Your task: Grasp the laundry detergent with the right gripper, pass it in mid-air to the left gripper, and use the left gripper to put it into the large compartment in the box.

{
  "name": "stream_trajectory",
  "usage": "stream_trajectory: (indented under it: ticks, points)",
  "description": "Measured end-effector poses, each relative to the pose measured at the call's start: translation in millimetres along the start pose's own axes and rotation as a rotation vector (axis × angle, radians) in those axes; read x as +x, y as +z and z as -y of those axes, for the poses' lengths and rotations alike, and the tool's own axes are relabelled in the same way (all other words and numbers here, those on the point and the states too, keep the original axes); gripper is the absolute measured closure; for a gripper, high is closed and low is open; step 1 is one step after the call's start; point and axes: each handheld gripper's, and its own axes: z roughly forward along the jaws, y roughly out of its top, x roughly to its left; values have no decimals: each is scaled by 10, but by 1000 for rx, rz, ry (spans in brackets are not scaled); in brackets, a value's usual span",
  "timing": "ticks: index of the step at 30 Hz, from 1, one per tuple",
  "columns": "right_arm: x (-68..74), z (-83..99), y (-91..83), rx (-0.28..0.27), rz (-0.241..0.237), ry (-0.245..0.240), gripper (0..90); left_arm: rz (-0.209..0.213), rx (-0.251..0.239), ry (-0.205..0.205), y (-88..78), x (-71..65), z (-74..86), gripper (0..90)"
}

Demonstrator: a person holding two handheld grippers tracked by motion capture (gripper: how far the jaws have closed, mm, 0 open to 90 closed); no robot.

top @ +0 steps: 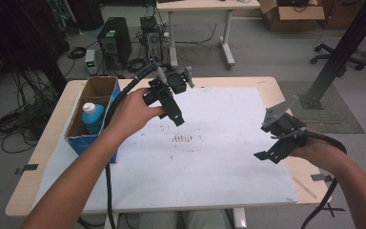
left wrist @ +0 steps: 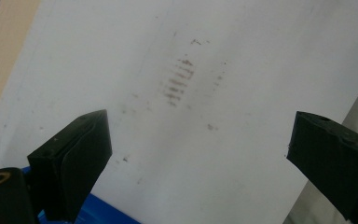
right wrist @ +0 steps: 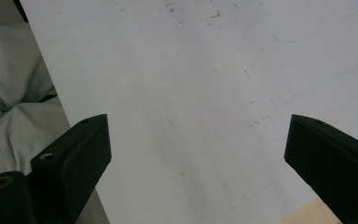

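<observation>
My left gripper (top: 169, 112) is held over the back left part of the white sheet (top: 219, 157), just right of a blue cardboard box (top: 76, 142). In the left gripper view its jaws (left wrist: 200, 154) stand wide open with nothing between them, over dark smudges (left wrist: 179, 79) on the sheet. A blue bottle (top: 93, 117) with a white cap stands in the box. My right gripper (top: 269, 156) hovers near the sheet's right edge. The right gripper view shows its jaws (right wrist: 198, 158) wide open over bare sheet.
The wooden table (top: 52, 124) borders the sheet on all sides. The dark smudges (top: 182, 138) mark the sheet's middle. On the floor behind are a computer tower (top: 115, 40), tangled cables, another desk (top: 205, 5) and a black post (top: 336, 52) at the right.
</observation>
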Motion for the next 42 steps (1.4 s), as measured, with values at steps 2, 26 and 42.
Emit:
stream_trajectory:
  ticks: [2,26,42]
  points:
    - [7,1,3,-1,-1,5,68,3,-5,1,2,-4,-8,64]
    - [8,-59,45,12,-8,0,68,19,-10,6,24,44,-3,63]
    - [13,-32,42,13,-4,6,68,21,-18,-1,22,61,4,64]
